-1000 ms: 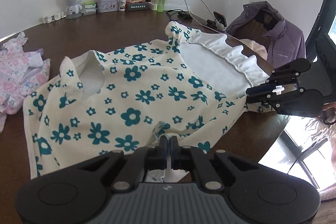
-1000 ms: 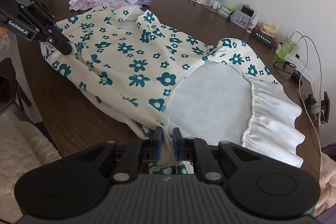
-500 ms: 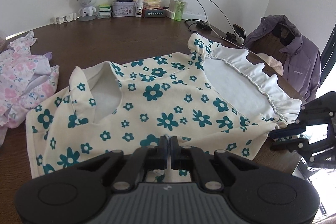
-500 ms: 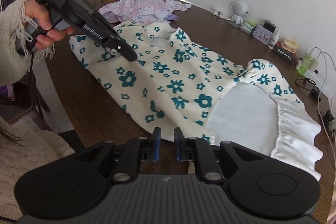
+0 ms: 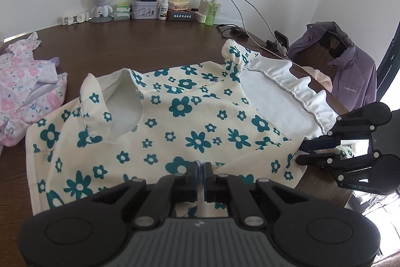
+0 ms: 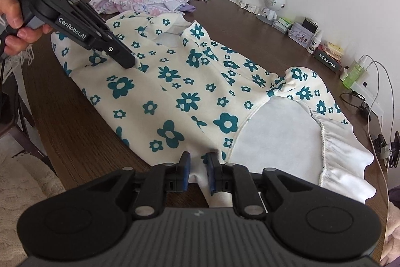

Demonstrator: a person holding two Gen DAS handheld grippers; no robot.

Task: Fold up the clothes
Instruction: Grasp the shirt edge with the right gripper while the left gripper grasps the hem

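A cream dress point(image 5: 190, 121) with teal flowers lies flat on the brown table point(image 5: 140, 46); its neck hole shows the plain white inside; at the other end a white frilly hem point(image 6: 345, 157) fans out near the table's edge, and part of the white inside is turned up there; one puffy sleeve point(image 6: 287, 84) is bunched beside the white part; the near side of the dress runs along the front edge of the table, and a bit hangs over.

The left gripper point(image 5: 200, 167) points down at a slant; its jaws are pressed tight together on a small pinch of the flowered cloth at the near edge; in the right wrist view a hand point(image 6: 15, 21) grips its black handle, and its tips meet the dress near the collar.

The right gripper point(image 5: 301, 154) also points down at a slant, at the hem end of the dress; white cloth sits between its blue pads point(image 6: 186, 172); the pads stand a little apart, and I cannot tell if they squeeze the cloth or just sit beside it.

A pile of pink flowered clothes point(image 5: 22, 89) lies on the table past the collar end.
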